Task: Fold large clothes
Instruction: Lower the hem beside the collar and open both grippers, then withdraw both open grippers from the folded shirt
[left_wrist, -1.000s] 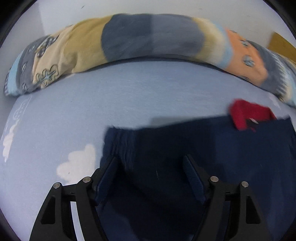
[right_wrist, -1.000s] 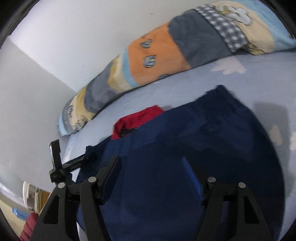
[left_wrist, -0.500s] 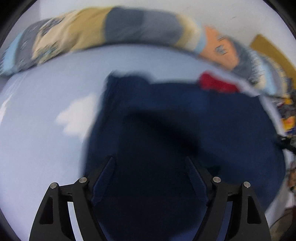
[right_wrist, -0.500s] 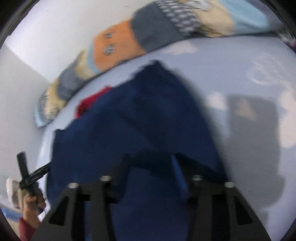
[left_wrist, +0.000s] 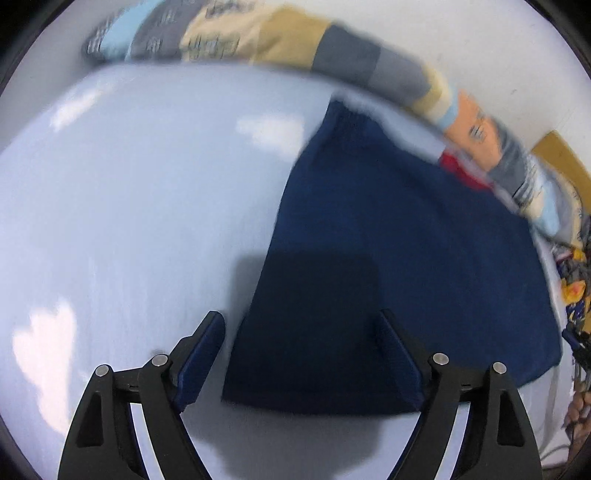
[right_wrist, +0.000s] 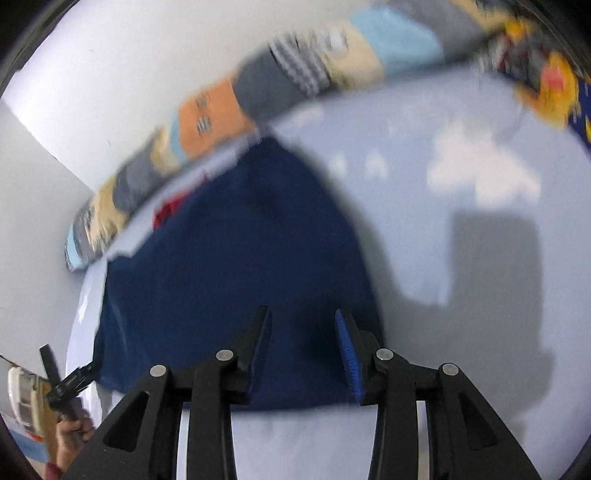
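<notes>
Both views are smeared with motion blur, so I'm calling only what I can make out. My left tongs (left_wrist: 301, 334) are spread wide, nothing between the pads, hanging above the near left corner of the navy garment (left_wrist: 399, 266). That garment lies flat on the bed (left_wrist: 129, 206), on a pale blue sheet printed with white clouds, and its near edge runs straight across just ahead of my fingertips (left_wrist: 207, 343). Over on the other camera, my right tongs (right_wrist: 301, 332) are parted too, a narrower gap, empty, over the near edge of the same navy garment (right_wrist: 236, 258). A scrap of red cloth (left_wrist: 460, 170) peeks out at the garment's far side, right up against the long patchwork bolster (left_wrist: 332, 51) that runs along the white wall (left_wrist: 480, 48). From the right camera I pick up the red cloth (right_wrist: 168, 214) and the bolster (right_wrist: 236, 107) again, plus a yellow and dark printed fabric (right_wrist: 546, 81) at the far right of the bed. Down in that view's lower left corner I can see the left tongs from outside (right_wrist: 79, 376), with a hand (right_wrist: 72, 432) gripping the handle beside the garment's edge.
</notes>
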